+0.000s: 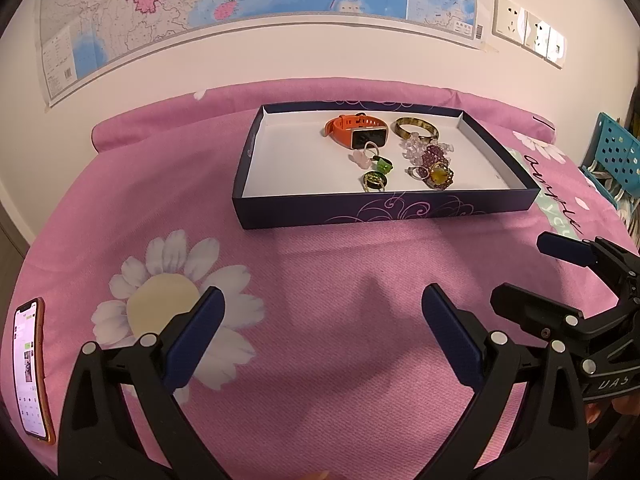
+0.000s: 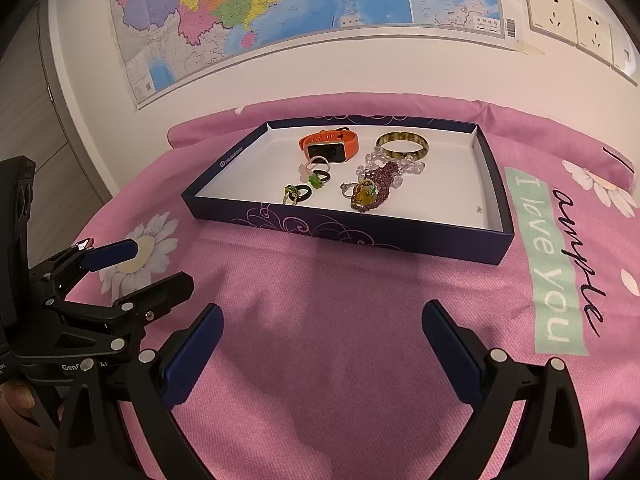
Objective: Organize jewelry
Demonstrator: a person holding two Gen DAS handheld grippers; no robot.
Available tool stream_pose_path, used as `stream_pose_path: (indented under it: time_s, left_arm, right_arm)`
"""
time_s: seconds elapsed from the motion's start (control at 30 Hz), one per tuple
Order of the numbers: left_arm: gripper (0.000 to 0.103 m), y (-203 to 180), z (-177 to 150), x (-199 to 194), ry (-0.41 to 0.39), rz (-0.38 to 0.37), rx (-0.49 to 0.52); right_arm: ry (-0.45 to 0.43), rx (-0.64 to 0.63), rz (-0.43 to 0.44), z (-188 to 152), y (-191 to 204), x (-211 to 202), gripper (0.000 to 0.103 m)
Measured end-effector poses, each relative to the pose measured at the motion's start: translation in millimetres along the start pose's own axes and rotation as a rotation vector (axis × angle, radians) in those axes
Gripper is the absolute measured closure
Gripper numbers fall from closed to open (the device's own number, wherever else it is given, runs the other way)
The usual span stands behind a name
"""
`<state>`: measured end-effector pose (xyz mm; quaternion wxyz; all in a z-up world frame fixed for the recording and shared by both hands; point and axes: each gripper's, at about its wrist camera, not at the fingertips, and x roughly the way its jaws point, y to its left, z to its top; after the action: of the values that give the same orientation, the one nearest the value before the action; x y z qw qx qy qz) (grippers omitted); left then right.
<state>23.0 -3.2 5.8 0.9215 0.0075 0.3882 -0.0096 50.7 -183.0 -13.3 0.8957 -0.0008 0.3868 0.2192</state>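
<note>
1. phone lies at the far left on the pink bedspread, lit screen up, beside a printed daisy.
2. left gripper hovers low over bare cloth, jaws released and wide apart, holding nothing.
3. jewelry sits ahead of both grippers in a shallow dark-blue box lid with a white floor; its long axis runs left to right across the view, near wall facing the jaws.
4. inside, left to right: an orange smartwatch at the back, small rings in front of it, then a purple beaded bracelet touching a clear bead strand, with a brown bangle behind.
5. right gripper is likewise spread open and empty, just beside the left one; from its view the bangle and beaded cluster lie straight ahead, so it seems the nearer tool for those, though the difference is slight.
6. any reach must clear the lid's near wall and drop from above.
7. a map and wall sockets hang behind; a blue perforated bin stands at far right.
</note>
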Motion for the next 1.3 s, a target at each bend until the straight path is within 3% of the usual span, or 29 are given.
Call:
stream_pose_path:
  time_s: [1.3]
  left_arm:
    - [0.006,0.0,0.1,-1.1,-0.013,0.003,-0.006]
  right_arm:
    - [-0.001,0.006,0.003,-0.1,-1.4,-0.2,0.007]
